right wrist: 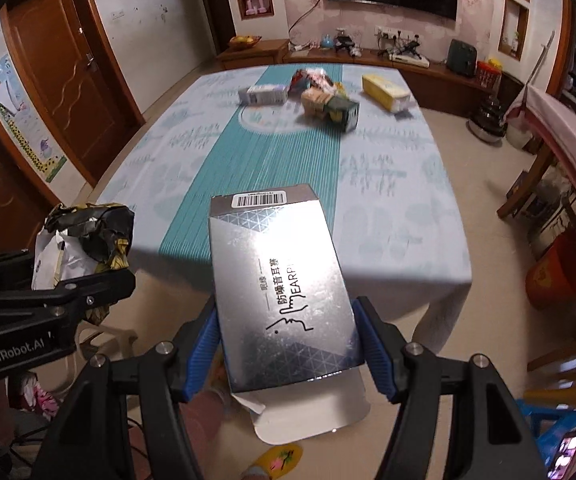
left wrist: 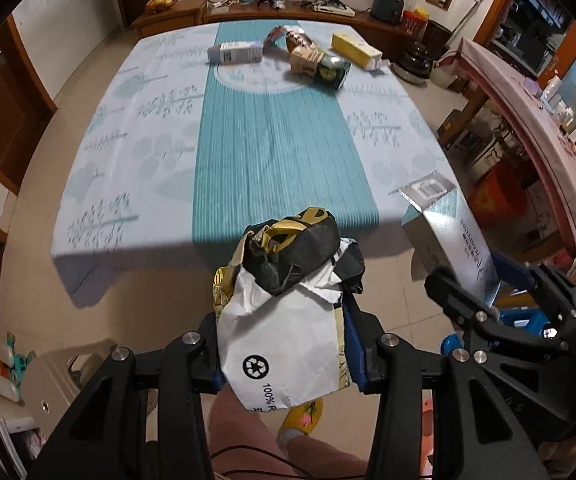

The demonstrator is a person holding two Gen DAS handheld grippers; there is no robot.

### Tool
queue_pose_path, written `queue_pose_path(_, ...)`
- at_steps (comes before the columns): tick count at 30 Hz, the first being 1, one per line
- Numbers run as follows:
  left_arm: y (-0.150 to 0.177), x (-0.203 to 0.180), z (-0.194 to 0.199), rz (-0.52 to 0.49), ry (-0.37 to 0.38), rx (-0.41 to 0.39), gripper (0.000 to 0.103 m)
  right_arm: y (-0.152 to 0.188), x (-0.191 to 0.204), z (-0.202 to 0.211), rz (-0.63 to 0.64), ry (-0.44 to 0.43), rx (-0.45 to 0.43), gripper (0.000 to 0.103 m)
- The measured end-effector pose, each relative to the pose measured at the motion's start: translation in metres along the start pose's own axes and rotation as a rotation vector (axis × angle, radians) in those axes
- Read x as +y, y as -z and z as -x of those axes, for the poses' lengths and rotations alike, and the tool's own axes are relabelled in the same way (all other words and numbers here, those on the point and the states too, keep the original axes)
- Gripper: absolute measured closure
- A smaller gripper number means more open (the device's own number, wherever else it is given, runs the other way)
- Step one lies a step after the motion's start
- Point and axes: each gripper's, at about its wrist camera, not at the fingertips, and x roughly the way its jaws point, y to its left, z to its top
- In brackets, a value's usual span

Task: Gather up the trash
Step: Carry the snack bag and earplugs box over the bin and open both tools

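Crumpled paper (left wrist: 284, 320) is clamped between the blue pads of the left gripper (left wrist: 284, 360); its lower part is white, creased, and printed with a black recycling mark, while the upper part is a wad of black and gold wrapper bulging beyond the fingertips; a torn white edge juts out at its right side. In the right wrist view the same wad is seen at the far left, held above the floor just off the table's near edge.

Between the ribbed blue pads of the right gripper (right wrist: 288, 340) a flat silver box (right wrist: 280, 292) is gripped by its 2 long sides; the cardboard is glossy, with a fine triangle pattern at the corners, black lettering across the middle and a barcode label on the far end; an opened white flap hangs from the near end, below the jaws. The box is tilted, its far end raised over the table edge.

Beyond both grippers, a table (left wrist: 100, 184) is covered by a pale printed cloth with a teal ribbed stripe down the middle; at its far end, well apart from both grippers, more trash (left wrist: 312, 60) is left: a white carton, a yellow box, and a heap of crushed wrappers.
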Motion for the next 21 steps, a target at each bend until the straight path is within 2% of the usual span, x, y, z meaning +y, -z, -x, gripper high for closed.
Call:
queue_pose_path(5,0.024,0.001,-0.001,-0.012,-0.019,0.041,0.059,0.033,0.008,-0.003,-0.016,-0.027,0.046,0.038)
queue_pose_path(10,0.048,0.005,-0.019,-0.03,-0.033,0.105,0.059,0.058,0.018,-0.019,-0.032,-0.047,0.097,0.038)
queue_pose_path(15,0.069,0.01,-0.059,-0.023,-0.025,0.195,0.059,0.083,0.019,-0.051,-0.077,-0.045,0.164,0.038)
queue_pose_path(21,0.088,0.01,-0.123,-0.041,-0.019,0.255,0.059,0.117,0.012,-0.108,-0.136,-0.014,0.256,0.038)
